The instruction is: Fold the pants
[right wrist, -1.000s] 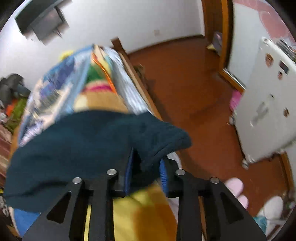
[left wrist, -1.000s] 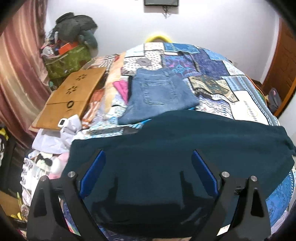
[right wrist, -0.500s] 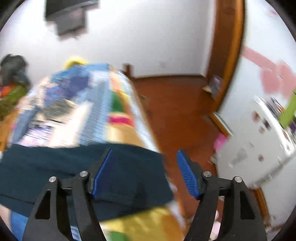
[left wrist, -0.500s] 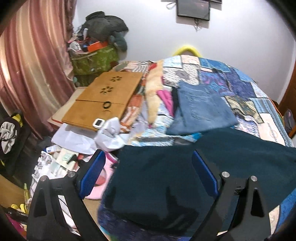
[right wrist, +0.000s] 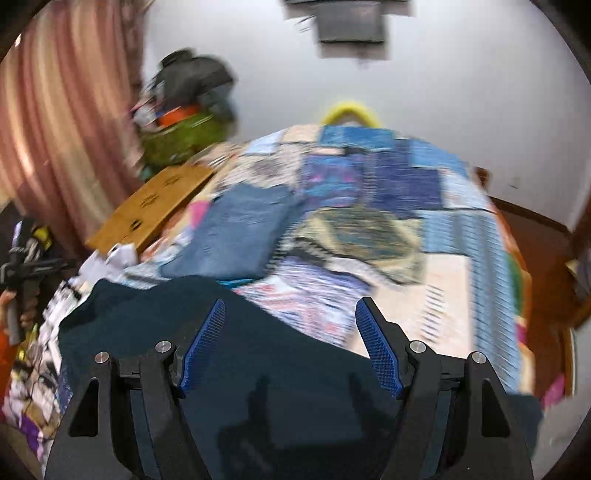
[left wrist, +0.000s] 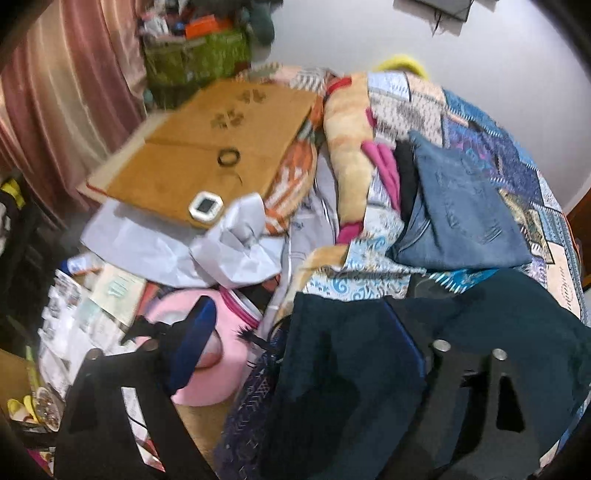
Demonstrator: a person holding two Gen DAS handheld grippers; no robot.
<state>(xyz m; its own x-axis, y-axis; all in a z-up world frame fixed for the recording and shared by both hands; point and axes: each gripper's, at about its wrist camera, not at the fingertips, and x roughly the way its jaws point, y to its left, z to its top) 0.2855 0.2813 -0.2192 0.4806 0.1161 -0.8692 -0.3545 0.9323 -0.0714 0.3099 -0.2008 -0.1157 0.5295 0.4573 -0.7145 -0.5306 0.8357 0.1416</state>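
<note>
Two gaping tongs [right wrist: 290, 336] over fuzzy teal pants [right wrist: 280, 373].

Even, moderately bright indoor light in both views; source not visible. Heavy fisheye bending and black vignette at all corners. Right wrist view strongly motion-blurred: patchwork bedspread [right wrist: 388, 236] smeared, wall screen [right wrist: 351, 22] ghosted. Left wrist view mildly blurred. Dark teal pants [left wrist: 351, 387] show soft finger shadows and little detail.
</note>
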